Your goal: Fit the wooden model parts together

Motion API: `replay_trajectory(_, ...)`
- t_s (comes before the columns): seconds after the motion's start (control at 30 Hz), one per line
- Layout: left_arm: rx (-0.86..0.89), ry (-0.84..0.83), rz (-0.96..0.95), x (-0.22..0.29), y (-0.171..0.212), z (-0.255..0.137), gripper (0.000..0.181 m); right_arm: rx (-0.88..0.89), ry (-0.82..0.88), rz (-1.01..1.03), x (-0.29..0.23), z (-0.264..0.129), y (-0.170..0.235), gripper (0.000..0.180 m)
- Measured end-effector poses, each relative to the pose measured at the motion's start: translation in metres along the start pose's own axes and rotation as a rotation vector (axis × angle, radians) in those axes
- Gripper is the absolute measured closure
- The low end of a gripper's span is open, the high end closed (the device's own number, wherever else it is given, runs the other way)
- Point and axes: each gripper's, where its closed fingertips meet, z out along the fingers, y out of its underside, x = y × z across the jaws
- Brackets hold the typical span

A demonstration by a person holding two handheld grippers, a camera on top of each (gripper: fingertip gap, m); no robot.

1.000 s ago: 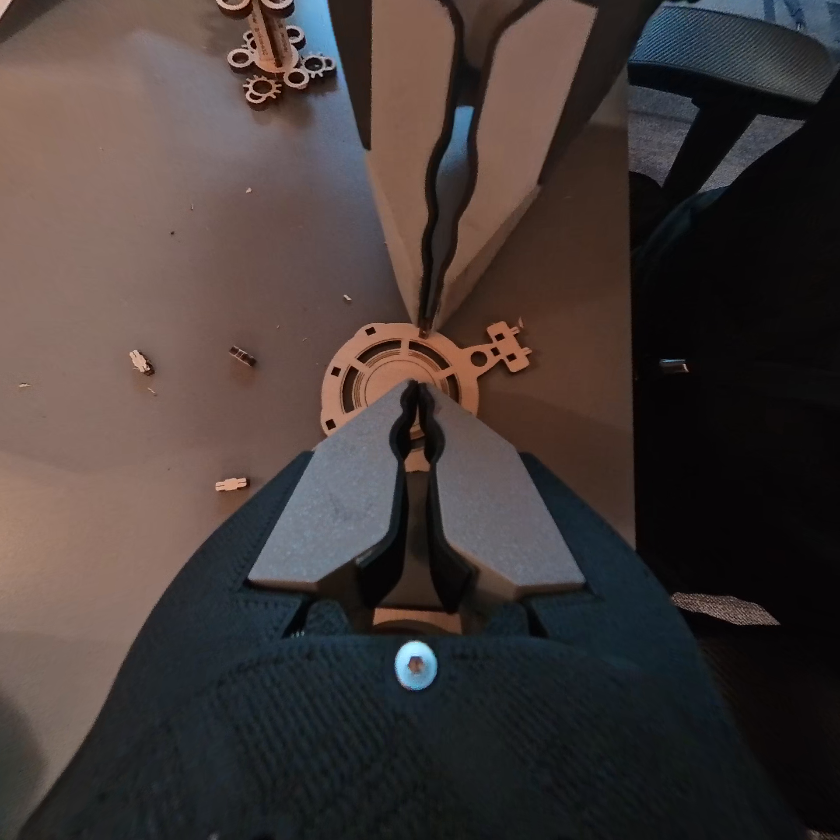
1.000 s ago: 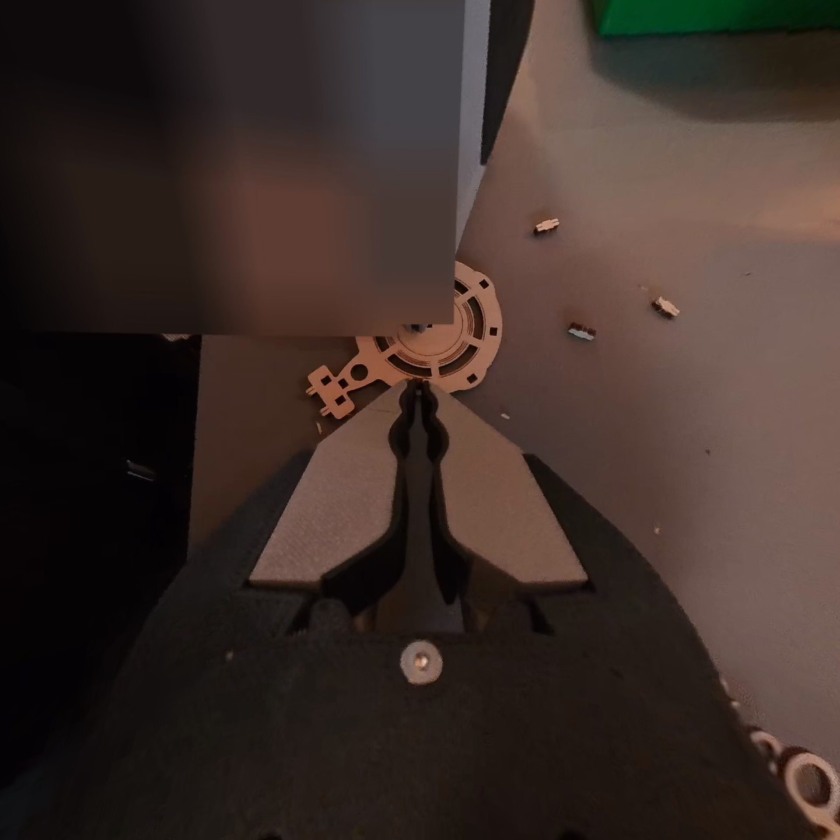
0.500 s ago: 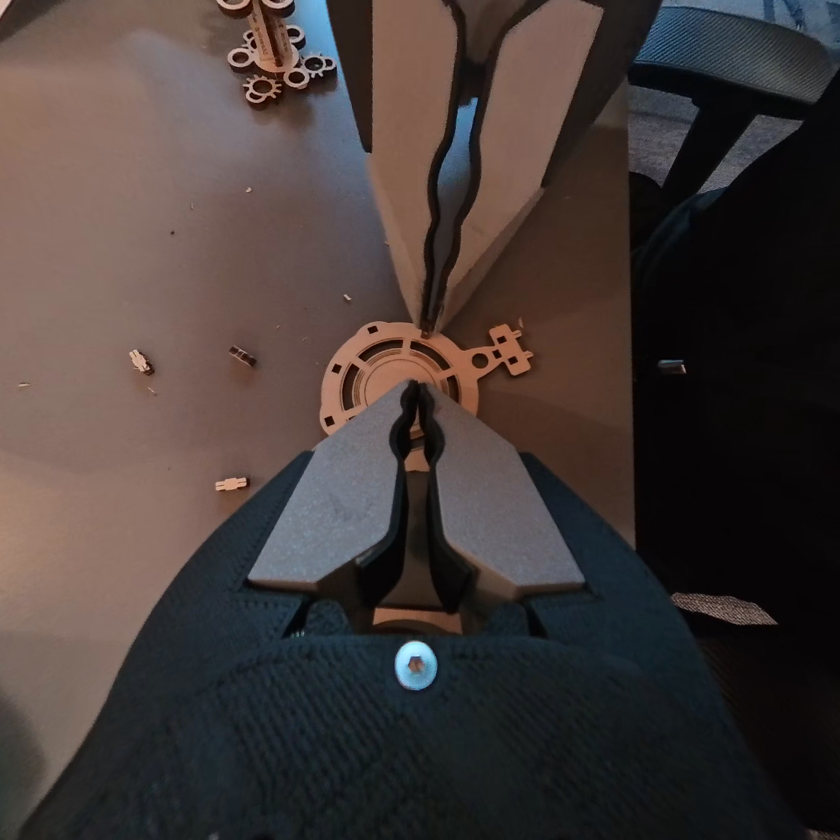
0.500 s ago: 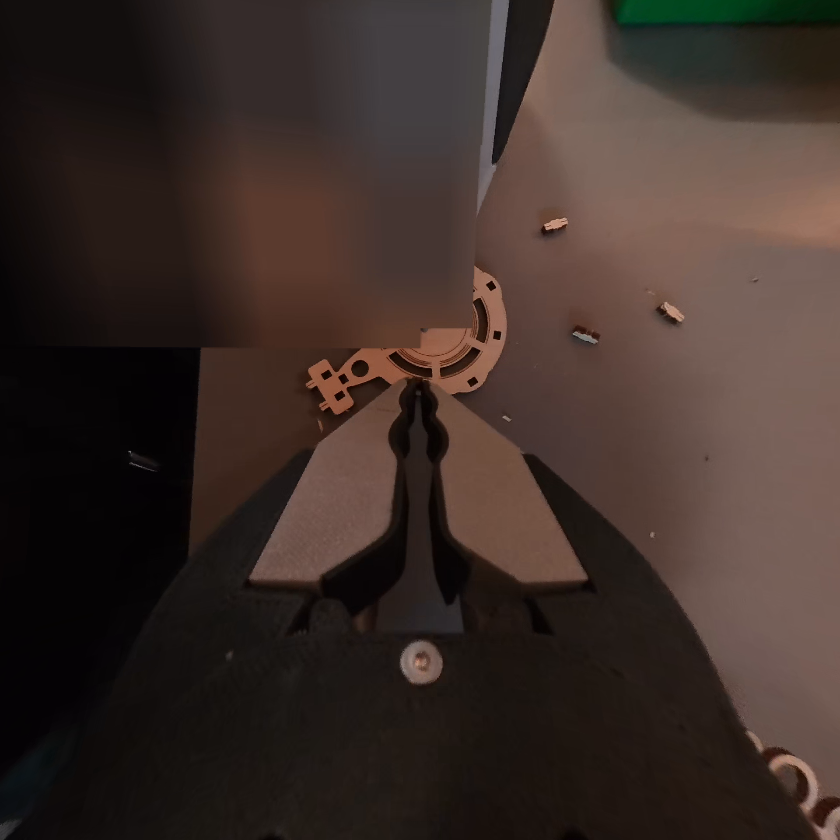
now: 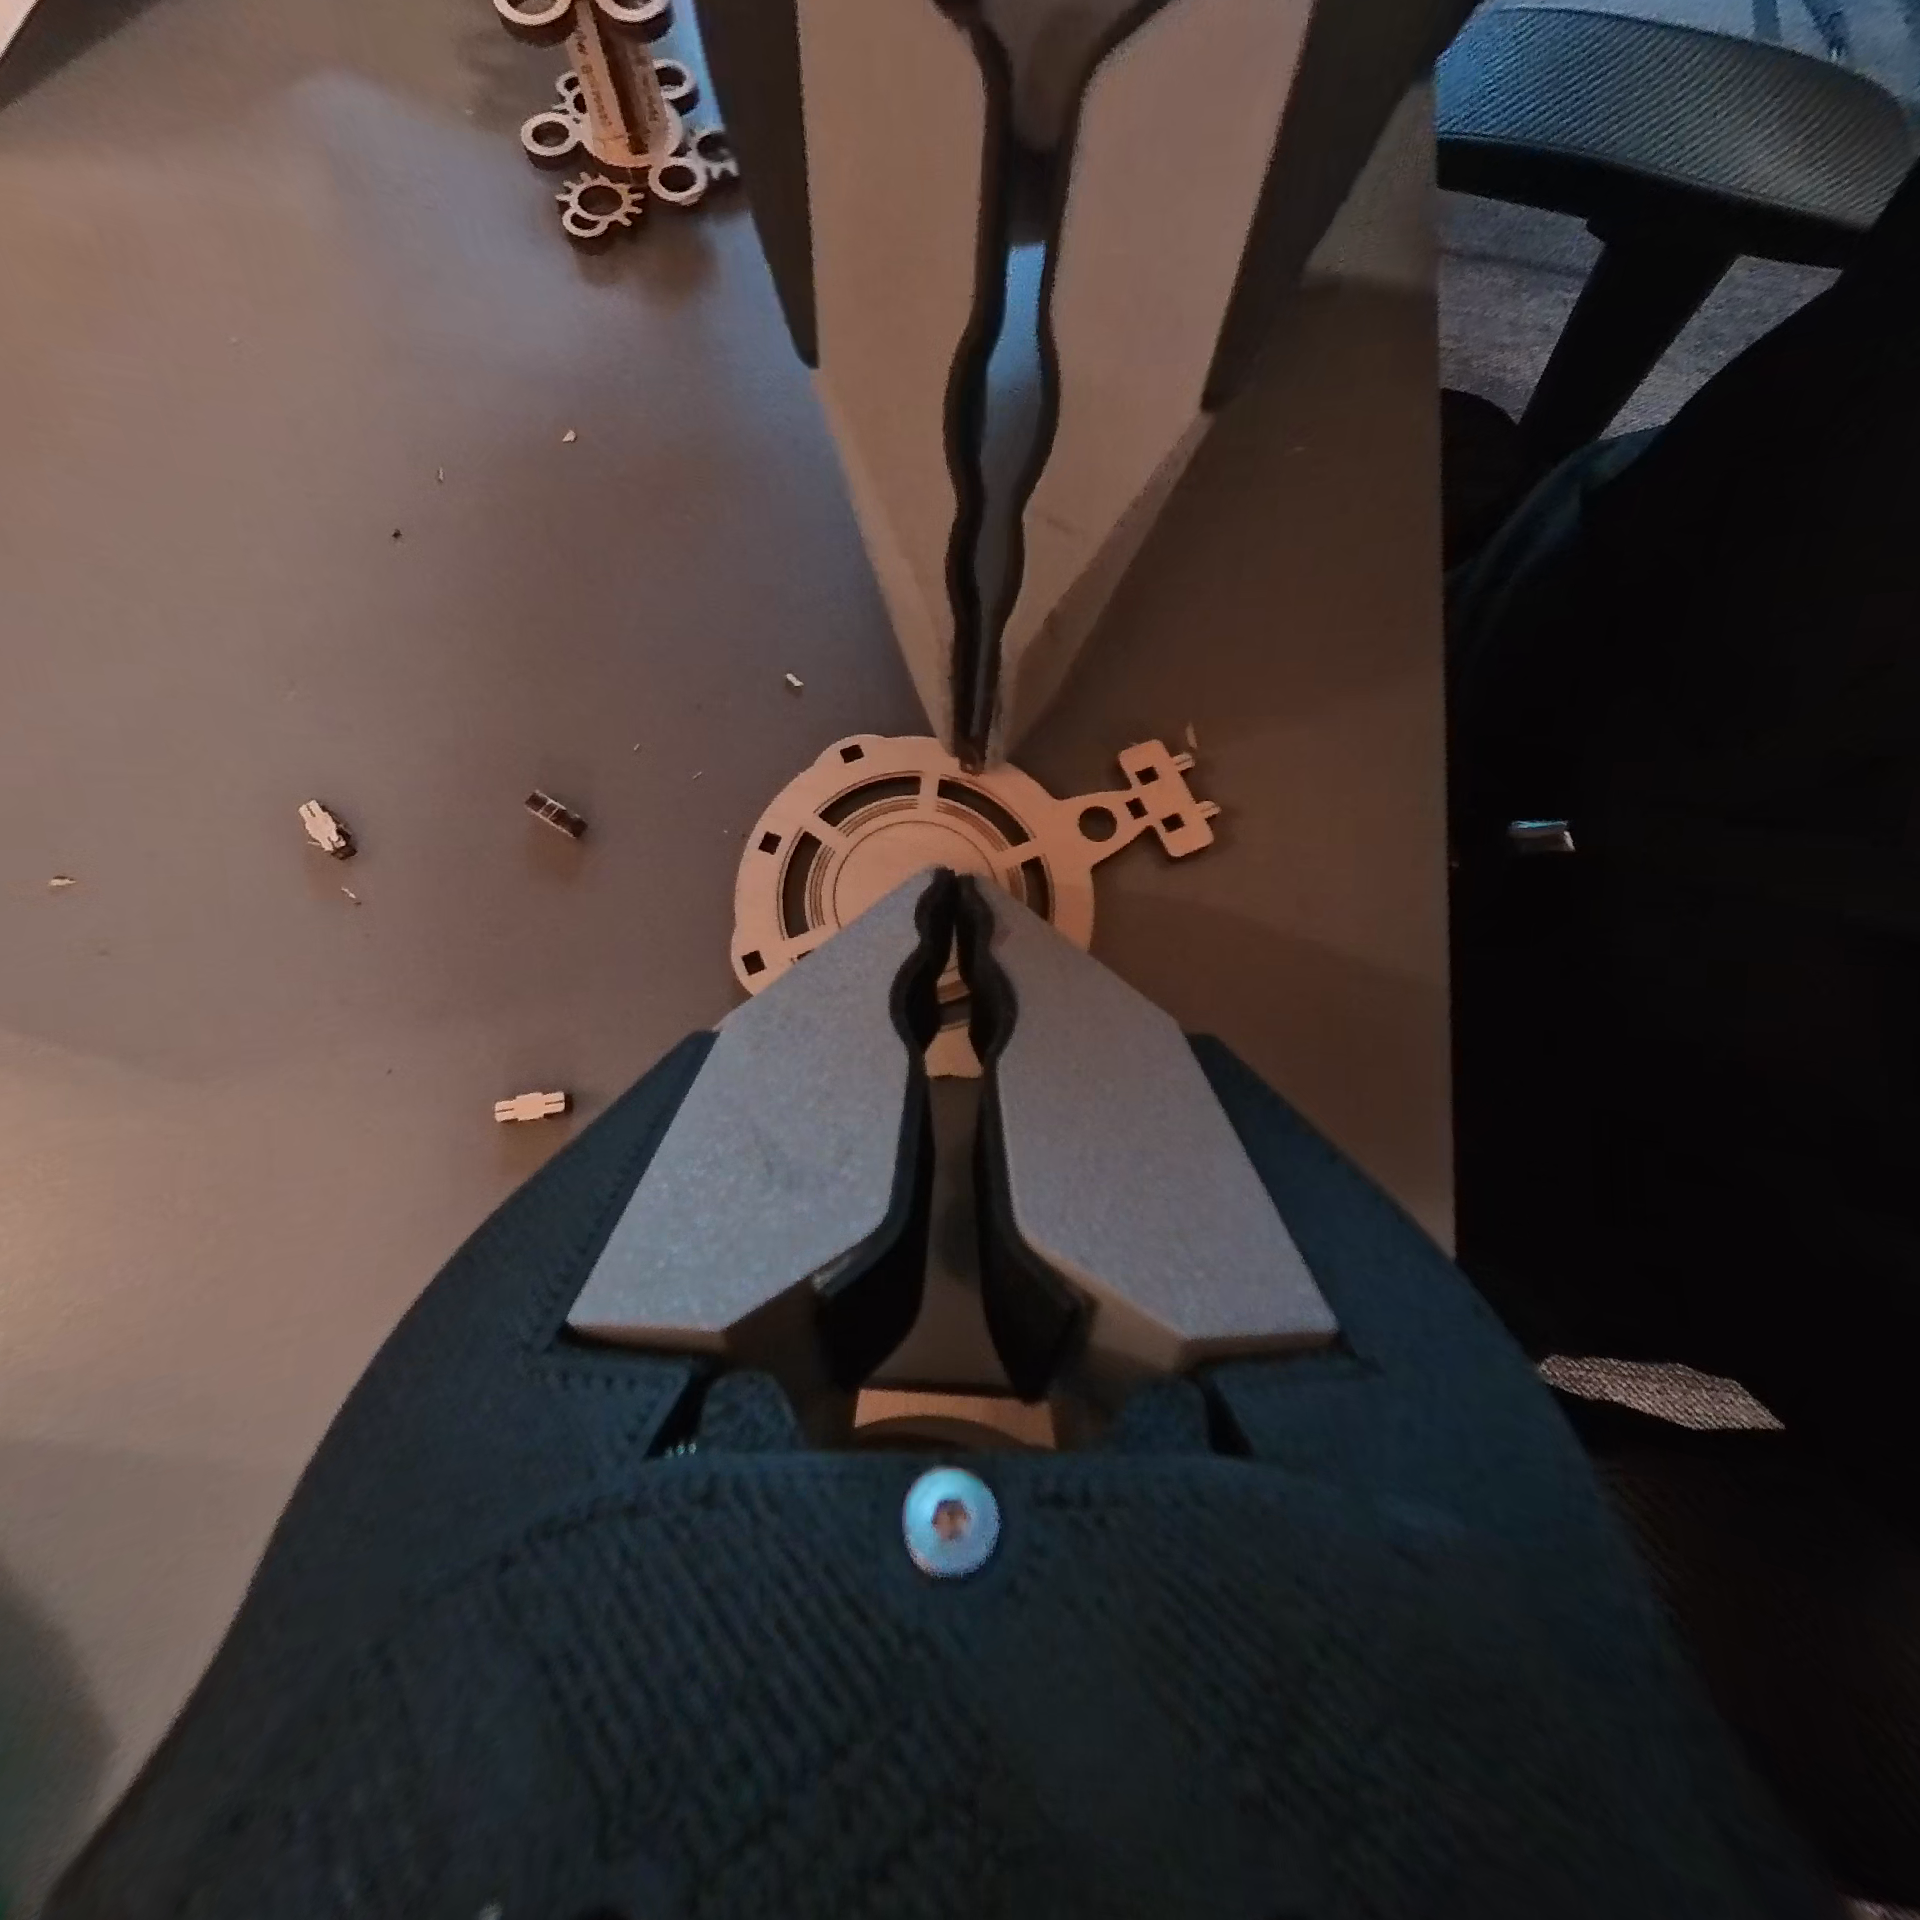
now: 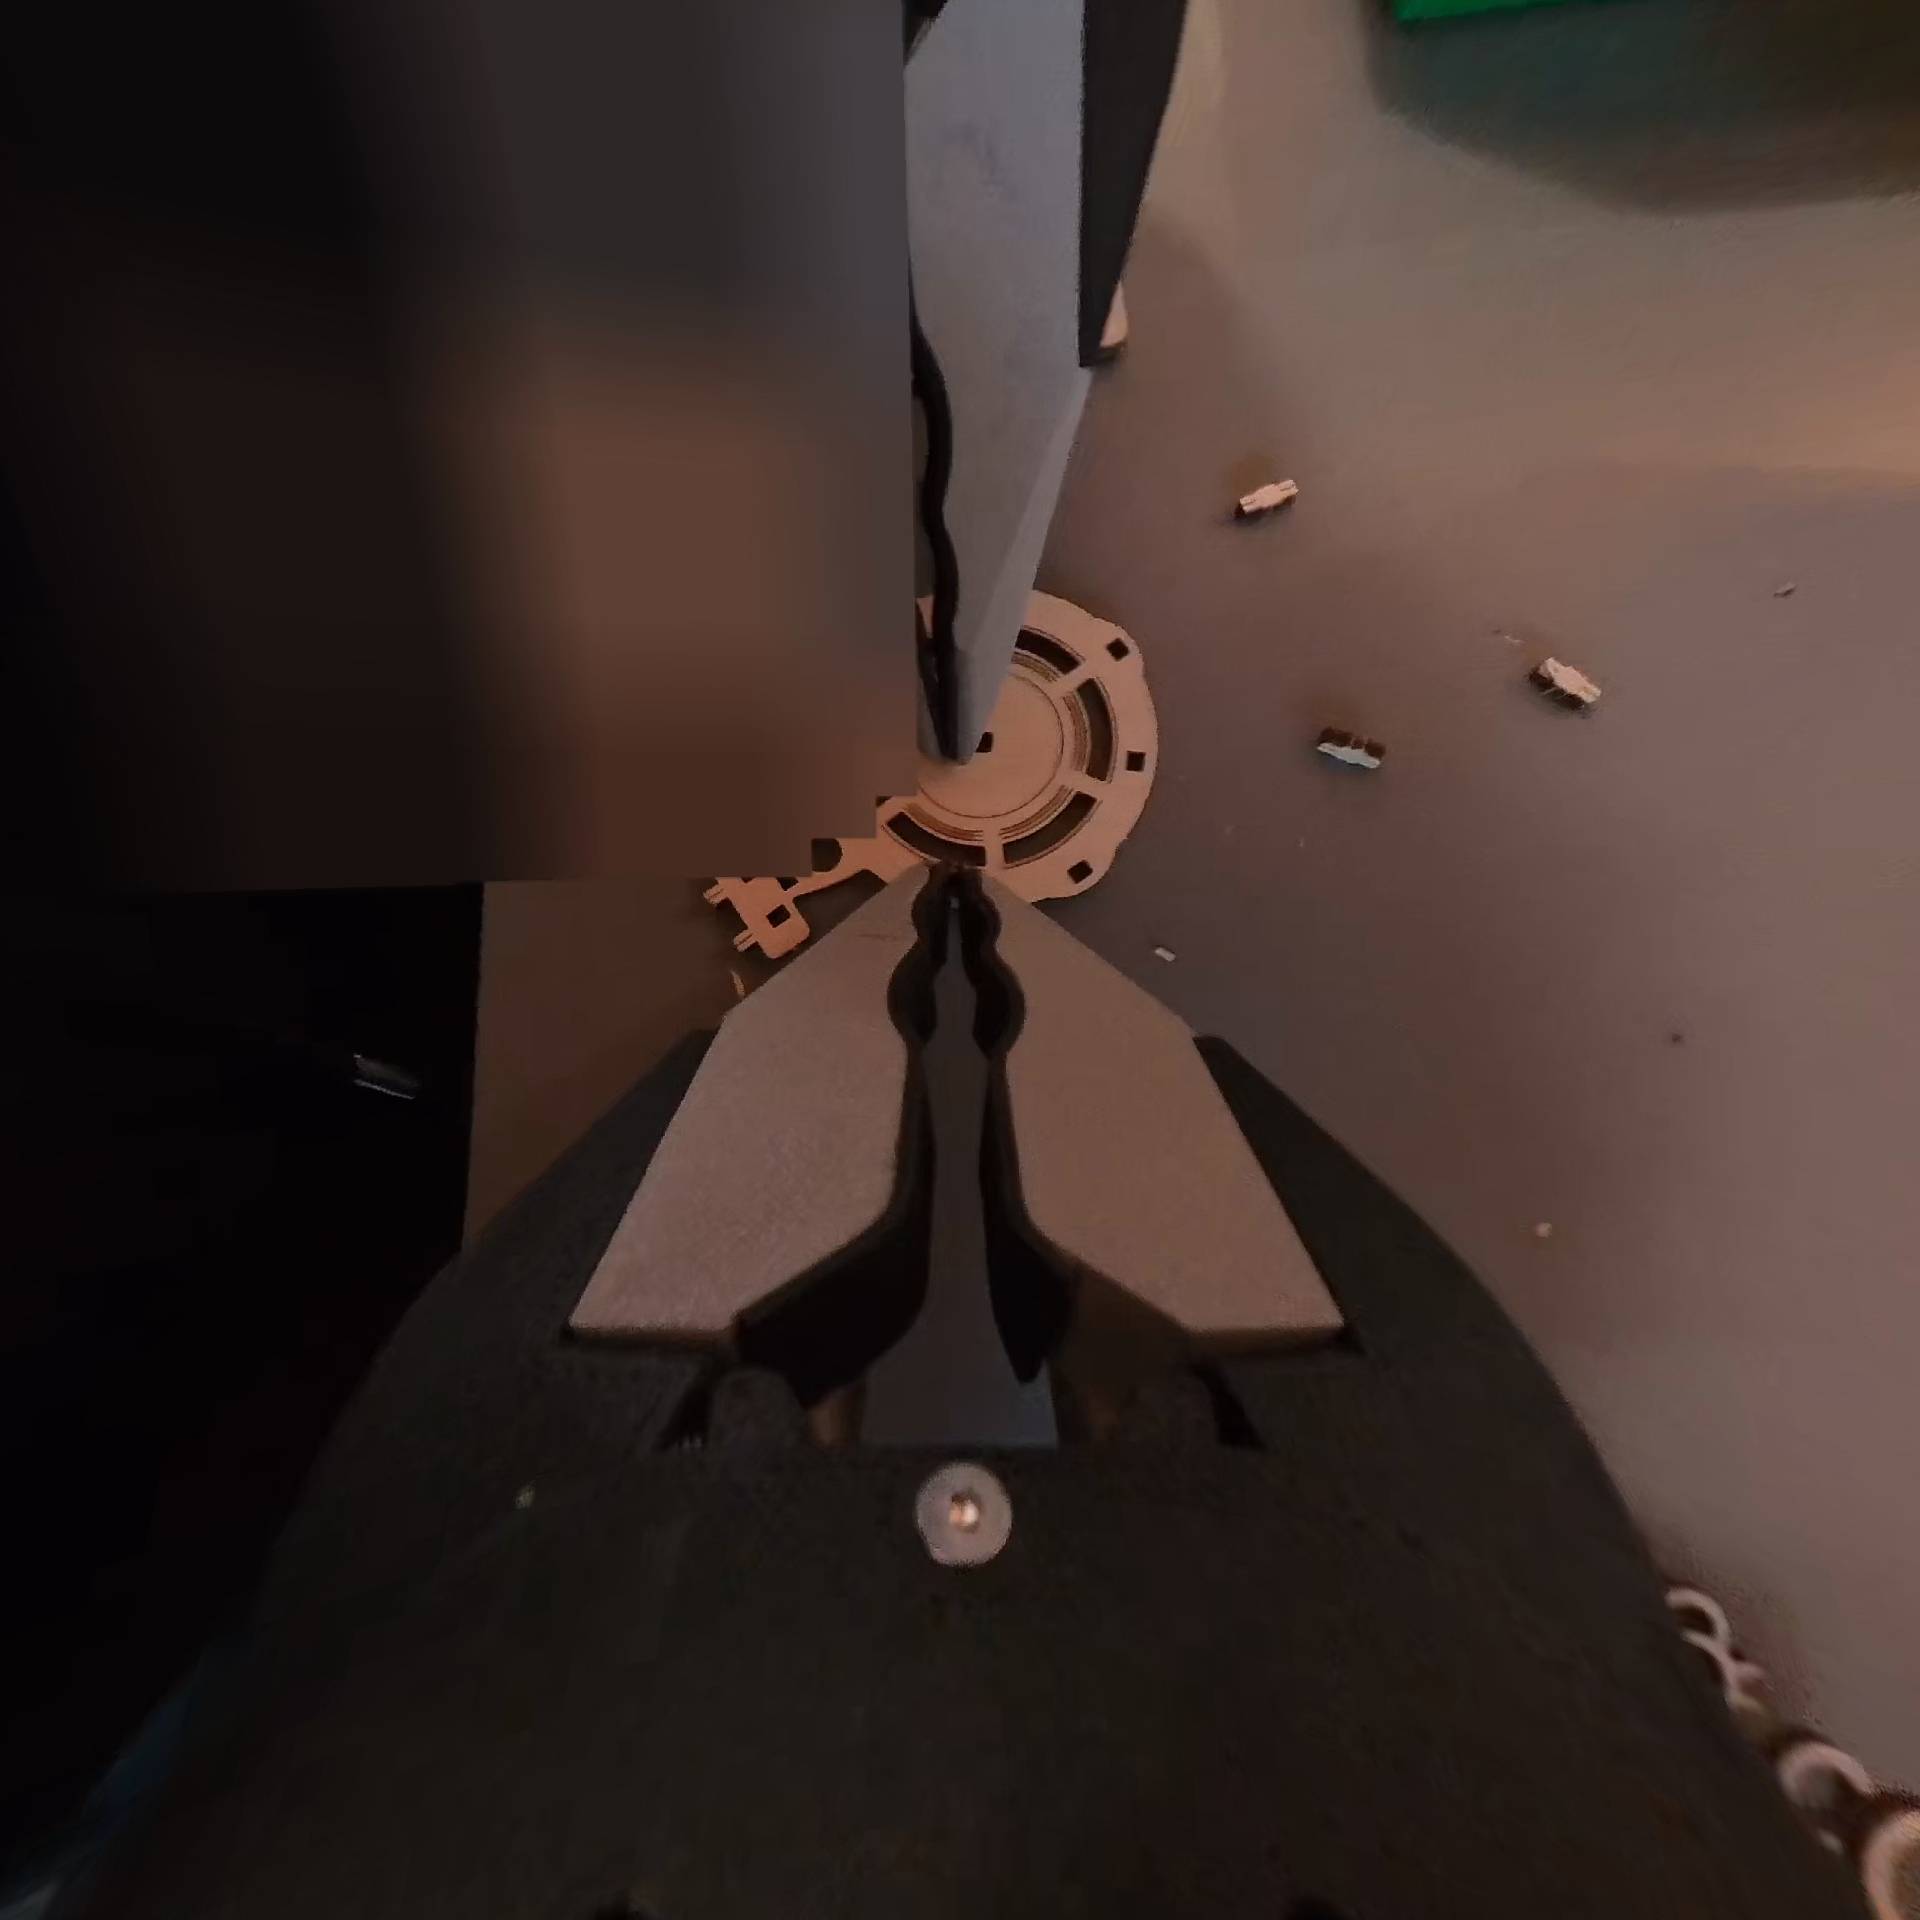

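Note:
A flat round wooden disc with curved slots and a side arm ending in a cross lies on the dark table near its right edge. My left gripper is shut, with its tips down on the disc's middle. My right gripper comes in from the far side, shut, with its tips on the disc's far rim. In the right wrist view the right gripper meets the near rim of the disc. A left gripper finger points down onto the disc. I cannot tell whether either holds a small piece.
Three small wooden pegs lie left of the disc. A partly built wooden model with rings stands at the far left. The table edge and a chair are to the right. A green object sits beyond. My two grippers' fingertips are within a few centimetres of each other.
Both grippers stay shut on the disc. The right gripper has shifted slightly, so the disc sits a little farther right in its view. The disc has barely moved.

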Motion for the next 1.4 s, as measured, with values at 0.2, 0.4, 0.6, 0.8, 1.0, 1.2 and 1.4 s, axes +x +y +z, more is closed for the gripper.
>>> replay_trajectory(0.2,0.000,0.001,-0.001,-0.0001,0.0001,0.0001,0.181,0.056,-0.016,0.020,0.0002,-0.0003,-0.0002,0.179)
replay_trajectory(0.4,0.000,0.000,0.001,-0.0003,0.0002,0.0001,0.181,0.054,0.128,-0.145,0.0001,-0.0003,-0.0002,0.179)
replay_trajectory(0.6,0.000,0.000,0.000,-0.0004,0.0002,0.0000,0.181,0.108,-0.001,0.020,0.0001,-0.0007,-0.0001,0.179)
replay_trajectory(0.8,0.000,0.000,0.000,-0.0004,0.0003,-0.0001,0.181,0.071,0.137,-0.165,0.0003,-0.0005,0.0001,0.179)
replay_trajectory(1.0,0.000,-0.002,0.003,-0.0005,0.0003,0.0000,0.181,0.108,0.001,0.015,0.0001,-0.0007,0.0005,0.179)
replay_trajectory(1.2,0.000,0.001,0.000,-0.0005,0.0003,0.0000,0.181,0.051,0.175,-0.222,0.0001,-0.0004,0.0008,0.179)
replay_trajectory(1.4,0.000,0.000,0.001,-0.0004,0.0002,0.0000,0.181,0.095,0.019,-0.018,-0.0001,-0.0006,0.0011,0.179)
